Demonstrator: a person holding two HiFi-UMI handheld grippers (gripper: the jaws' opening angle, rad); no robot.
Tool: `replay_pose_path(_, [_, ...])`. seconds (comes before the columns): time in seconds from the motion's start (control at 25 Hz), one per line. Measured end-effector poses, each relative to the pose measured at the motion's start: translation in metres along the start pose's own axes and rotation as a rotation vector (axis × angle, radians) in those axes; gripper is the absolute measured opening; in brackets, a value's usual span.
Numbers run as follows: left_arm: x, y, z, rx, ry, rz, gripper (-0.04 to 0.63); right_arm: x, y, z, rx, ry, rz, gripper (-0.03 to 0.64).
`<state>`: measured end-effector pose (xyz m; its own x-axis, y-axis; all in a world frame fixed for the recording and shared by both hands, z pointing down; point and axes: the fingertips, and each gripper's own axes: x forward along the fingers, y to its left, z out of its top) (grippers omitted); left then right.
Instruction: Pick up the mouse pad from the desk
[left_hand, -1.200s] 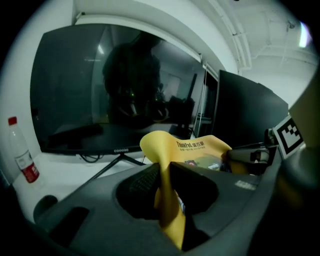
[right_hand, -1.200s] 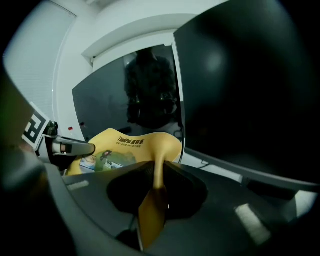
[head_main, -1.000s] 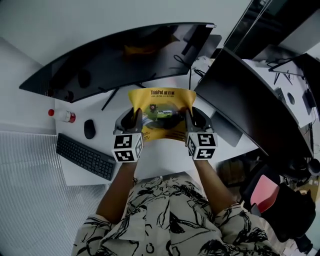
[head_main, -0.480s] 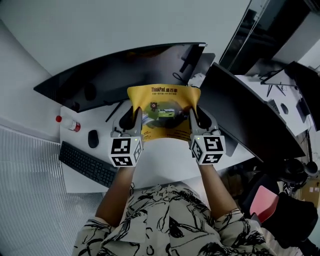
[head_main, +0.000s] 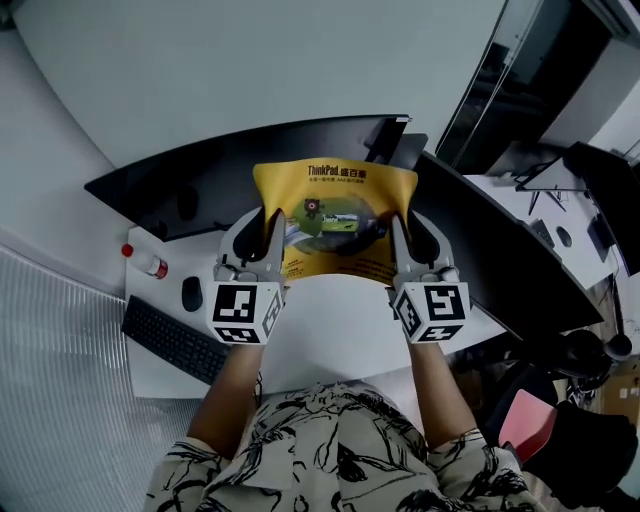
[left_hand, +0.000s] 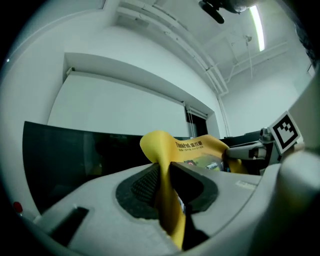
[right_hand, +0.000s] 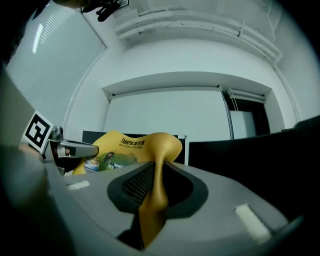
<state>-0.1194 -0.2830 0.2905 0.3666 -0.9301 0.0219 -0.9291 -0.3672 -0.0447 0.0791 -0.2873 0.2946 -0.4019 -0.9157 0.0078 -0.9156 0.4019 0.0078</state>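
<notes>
The yellow mouse pad (head_main: 335, 215) with a printed picture hangs in the air between both grippers, above the white desk (head_main: 330, 325). My left gripper (head_main: 270, 235) is shut on its left edge, and in the left gripper view the yellow mouse pad (left_hand: 167, 200) is pinched between the dark pads (left_hand: 142, 187). My right gripper (head_main: 397, 240) is shut on the pad's right edge; the right gripper view shows the mouse pad (right_hand: 155, 195) squeezed between the jaws. The pad sags and curls between the two holds.
A curved dark monitor (head_main: 200, 175) stands behind the pad, a second monitor (head_main: 500, 260) at the right. On the desk at left lie a black keyboard (head_main: 175, 340), a black mouse (head_main: 191, 294) and a small bottle with a red cap (head_main: 146, 262).
Both grippers have risen together with the mouse pad, which now sits higher against the monitor. The jaws stay shut on it.
</notes>
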Motion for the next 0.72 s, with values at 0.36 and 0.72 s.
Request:
replay_pose_path(0.36, [-0.015,0.016,0.04,0.016,-0.12,-0.016,0.081,0.0,0.018,0.041,-0.028,-0.106,0.009,0.074])
replay_pose_path(0.72, [-0.027,0.013,0.055,0.042,-0.187,-0.017,0.081,-0.011,0.024,0.056,-0.053,-0.169,0.013,0.074])
